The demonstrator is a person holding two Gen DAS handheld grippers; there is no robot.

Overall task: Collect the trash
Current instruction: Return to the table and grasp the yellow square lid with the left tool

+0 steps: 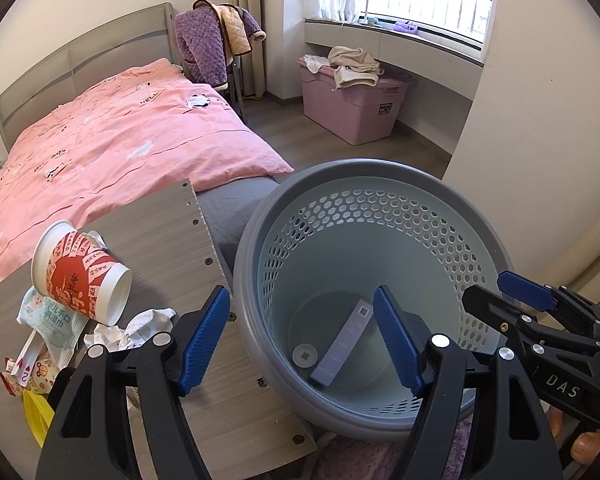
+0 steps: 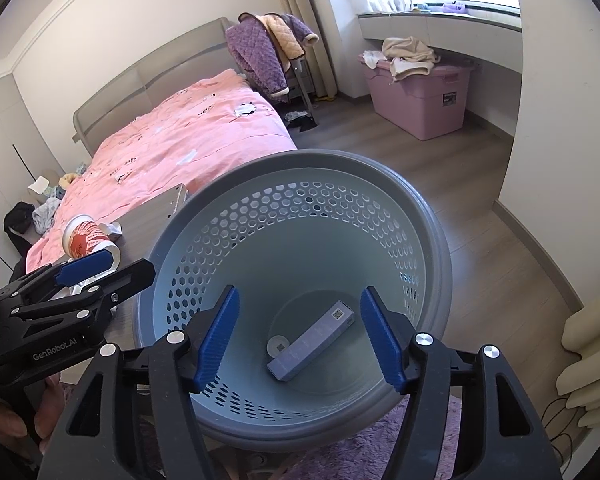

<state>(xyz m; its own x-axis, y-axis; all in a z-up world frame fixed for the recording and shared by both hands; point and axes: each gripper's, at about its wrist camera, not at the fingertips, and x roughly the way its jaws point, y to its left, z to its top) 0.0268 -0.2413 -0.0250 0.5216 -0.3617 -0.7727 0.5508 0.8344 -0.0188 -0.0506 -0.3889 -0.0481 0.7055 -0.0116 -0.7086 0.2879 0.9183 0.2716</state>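
Purple box (image 2: 311,346) lies flat on basket (image 2: 428,216) bottom, below and between my right tongs (image 2: 300,342), not touched. Square code on box end, too small to read. My left tongs (image 1: 296,340) wide open, holding nothing; right same. Red cup (image 1: 82,276), wipes pack (image 1: 56,320), crumpled paper (image 1: 140,326) on board's left edge. "DAS", "GenRobot.AI" on tongs.

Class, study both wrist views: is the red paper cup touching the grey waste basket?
Apart. The left wrist view shows the red paper cup lying on the board with bare wood between it and the grey waste basket.
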